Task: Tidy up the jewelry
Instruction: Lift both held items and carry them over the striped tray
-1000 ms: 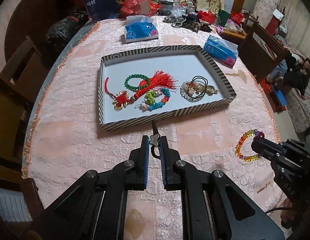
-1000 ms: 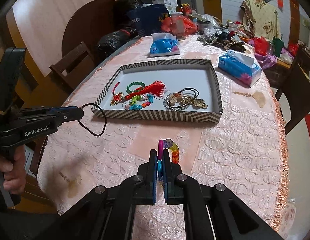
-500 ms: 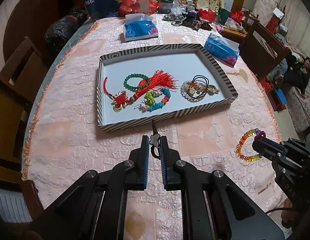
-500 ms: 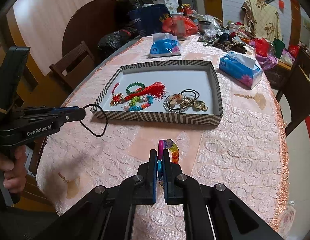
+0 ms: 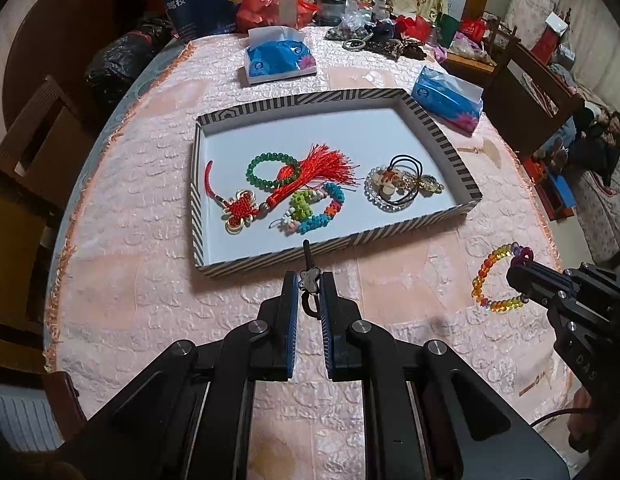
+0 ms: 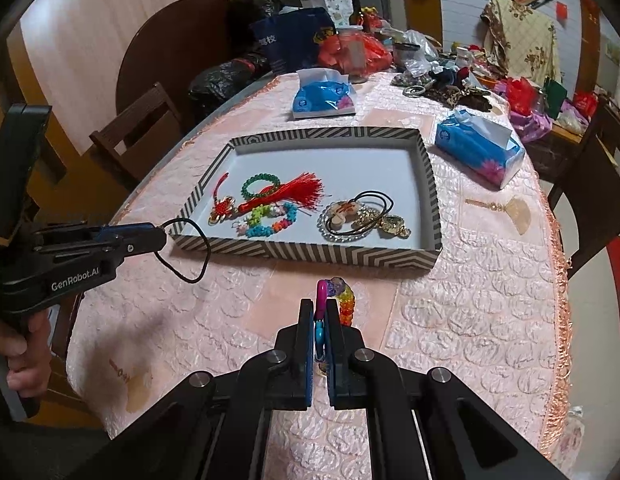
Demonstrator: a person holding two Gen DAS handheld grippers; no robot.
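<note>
Far left, a hand [image 6: 20, 350] wraps the handle of the left gripper [image 6: 160, 237], which hovers just off the near-left corner of the striped tray [image 6: 306, 254]. Its jaws are pressed together on a black cord [image 6: 186, 250] that loops down toward the pink tablecloth [image 6: 470, 300]; in the left wrist view a small pale charm [image 5: 309, 278] on that cord sits pinched between the blue pads.

Inside the tray now, left side: a red Chinese knot with tassel [image 5: 286, 188] lies across a green bead bracelet [image 5: 272, 169]. Just beside them, a multicoloured beaded strand [image 5: 314, 212]. Toward the tray's right end, a heap of clear beads, black cord and gold pieces [image 5: 402, 184], apart from the others.

Moving right, in front of the tray: the right gripper [image 6: 319, 312] is clamped tight on the pink-and-blue clasp of a rainbow bead bracelet [image 5: 490, 280], whose loop hangs from the fingertips over the cloth, outside the tray.

Beyond the tray, two blue tissue packs: one behind it [image 6: 324, 96], one off its far-right corner [image 6: 478, 148]. Further right, a small gold fan-shaped piece [image 6: 506, 210] lies on the cloth.
</note>
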